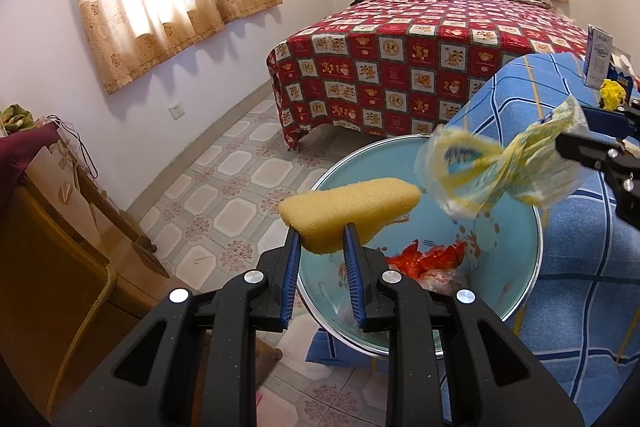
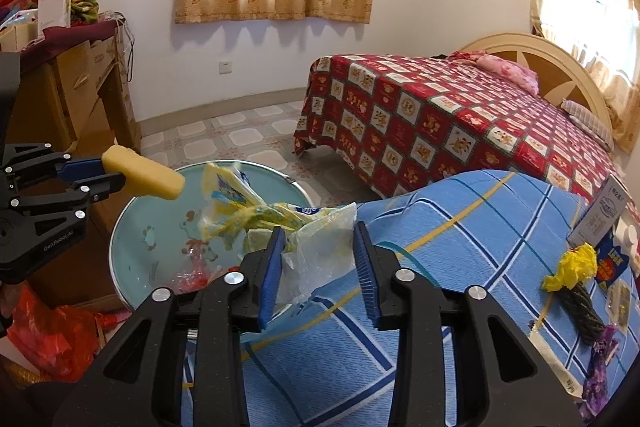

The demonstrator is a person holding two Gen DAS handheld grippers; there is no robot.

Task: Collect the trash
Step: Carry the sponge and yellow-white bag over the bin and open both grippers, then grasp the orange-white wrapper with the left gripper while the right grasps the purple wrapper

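Right wrist view showed the crumpled plastic wrapper [image 2: 280, 227] between the right gripper's [image 2: 320, 267] parted jaws, its front hanging over the blue basin [image 2: 152, 203]; whether it lay free could not be told. Release should finish squarely above the basin. The left gripper [image 1: 320, 263], clenched on the yellow sponge [image 1: 352, 205], hovered over the same rim. More litter, a yellow wad [image 2: 572, 267], lay well apart on the blue checked cloth [image 2: 460, 227].
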